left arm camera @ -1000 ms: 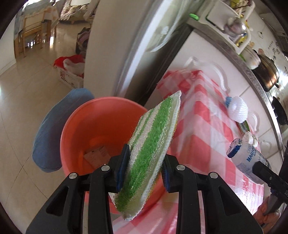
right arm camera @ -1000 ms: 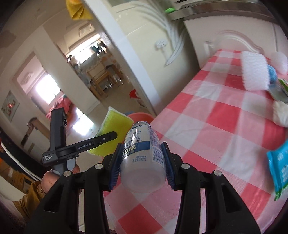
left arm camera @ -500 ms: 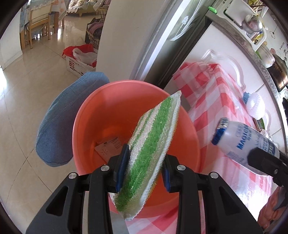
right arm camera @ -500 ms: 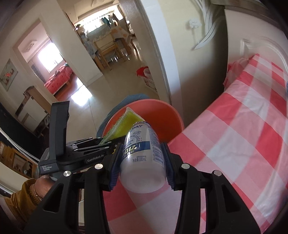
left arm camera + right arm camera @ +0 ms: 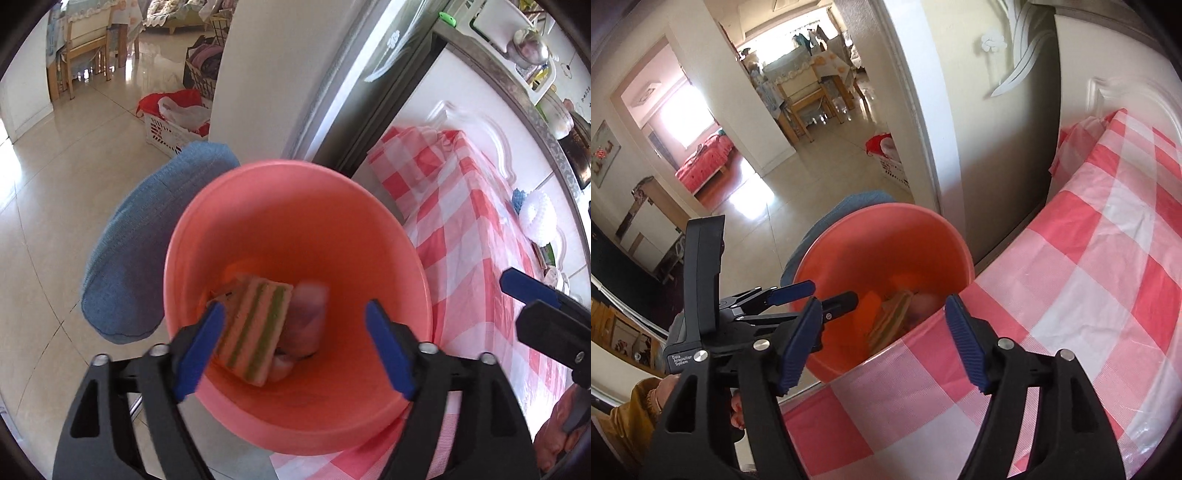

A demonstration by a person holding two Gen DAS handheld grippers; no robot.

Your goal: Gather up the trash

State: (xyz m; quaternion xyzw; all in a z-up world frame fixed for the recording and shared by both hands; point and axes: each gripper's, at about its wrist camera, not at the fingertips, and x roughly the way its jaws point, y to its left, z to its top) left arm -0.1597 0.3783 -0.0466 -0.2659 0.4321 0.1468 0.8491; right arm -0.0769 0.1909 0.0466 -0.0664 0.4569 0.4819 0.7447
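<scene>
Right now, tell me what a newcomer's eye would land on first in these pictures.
The big orange bucket fills the middle of both views, standing on the floor against the edge of the red-checked tablecloth. At its bottom lies a green-striped sponge beside a pale bottle. Above the rim, the left gripper and right gripper have just opened, with nothing between their blue pads.

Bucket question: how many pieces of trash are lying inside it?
3 that I can make out in the orange bucket: a green-striped sponge, a blurred pale bottle beside it, and a paper scrap underneath. More may be hidden.
</scene>
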